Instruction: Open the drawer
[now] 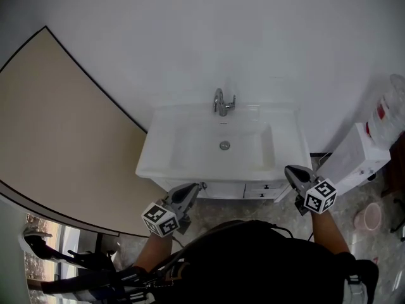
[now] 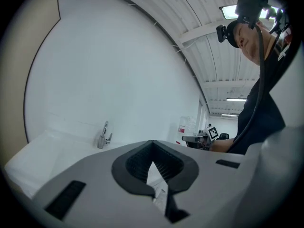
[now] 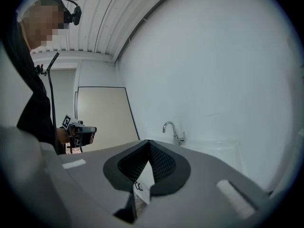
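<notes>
A white vanity with a sink basin (image 1: pixel 190 147) stands against the wall. Its drawer fronts (image 1: pixel 266 189) with small dark knobs run along the front under the basin, all closed flush. My left gripper (image 1: pixel 197 187) is shut and empty beside the vanity's front left corner, apart from the drawers. My right gripper (image 1: pixel 288 171) is shut and empty at the front right corner, just right of the drawer knobs. In the left gripper view the shut gripper (image 2: pixel 152 143) points over the basin edge. The right gripper (image 3: pixel 148 142) does the same in the right gripper view.
A chrome faucet (image 1: pixel 221 101) stands at the back of the basin. A beige door panel (image 1: pixel 57 138) is at the left. A white box-like unit (image 1: pixel 357 156) leans at the vanity's right. A pink bowl (image 1: pixel 368 216) sits on the speckled floor (image 1: pixel 266 211).
</notes>
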### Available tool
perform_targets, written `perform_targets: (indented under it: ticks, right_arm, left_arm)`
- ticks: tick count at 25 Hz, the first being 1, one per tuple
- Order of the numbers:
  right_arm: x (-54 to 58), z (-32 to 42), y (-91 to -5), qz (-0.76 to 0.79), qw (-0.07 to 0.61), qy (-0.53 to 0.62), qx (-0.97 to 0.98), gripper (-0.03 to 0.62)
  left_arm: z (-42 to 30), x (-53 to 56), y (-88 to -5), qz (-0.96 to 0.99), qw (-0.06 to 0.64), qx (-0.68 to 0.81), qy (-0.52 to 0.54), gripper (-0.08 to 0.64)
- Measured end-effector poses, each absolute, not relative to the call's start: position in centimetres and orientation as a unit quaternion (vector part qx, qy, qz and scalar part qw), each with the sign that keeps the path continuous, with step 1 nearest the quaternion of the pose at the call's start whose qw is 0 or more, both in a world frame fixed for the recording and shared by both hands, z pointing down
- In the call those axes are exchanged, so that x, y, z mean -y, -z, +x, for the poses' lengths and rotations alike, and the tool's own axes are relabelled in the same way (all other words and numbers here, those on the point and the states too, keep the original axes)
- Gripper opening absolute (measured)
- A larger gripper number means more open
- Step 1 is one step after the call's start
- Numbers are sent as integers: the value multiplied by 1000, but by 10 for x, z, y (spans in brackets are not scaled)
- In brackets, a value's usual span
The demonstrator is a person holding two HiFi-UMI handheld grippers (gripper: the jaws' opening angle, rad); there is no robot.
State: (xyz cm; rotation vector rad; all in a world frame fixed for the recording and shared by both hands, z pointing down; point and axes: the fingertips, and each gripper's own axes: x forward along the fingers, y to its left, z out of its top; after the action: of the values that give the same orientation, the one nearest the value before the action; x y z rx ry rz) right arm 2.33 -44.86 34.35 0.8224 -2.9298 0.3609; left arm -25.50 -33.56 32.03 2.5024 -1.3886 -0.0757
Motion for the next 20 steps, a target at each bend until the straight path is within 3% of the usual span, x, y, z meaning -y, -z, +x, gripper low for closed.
perform_targets:
  ticks: [20]
  right_arm:
    - [544,-161,-321,356,43,-104,928,2]
  left_arm:
    - [-455,471,-325,906,142,397,33,-6]
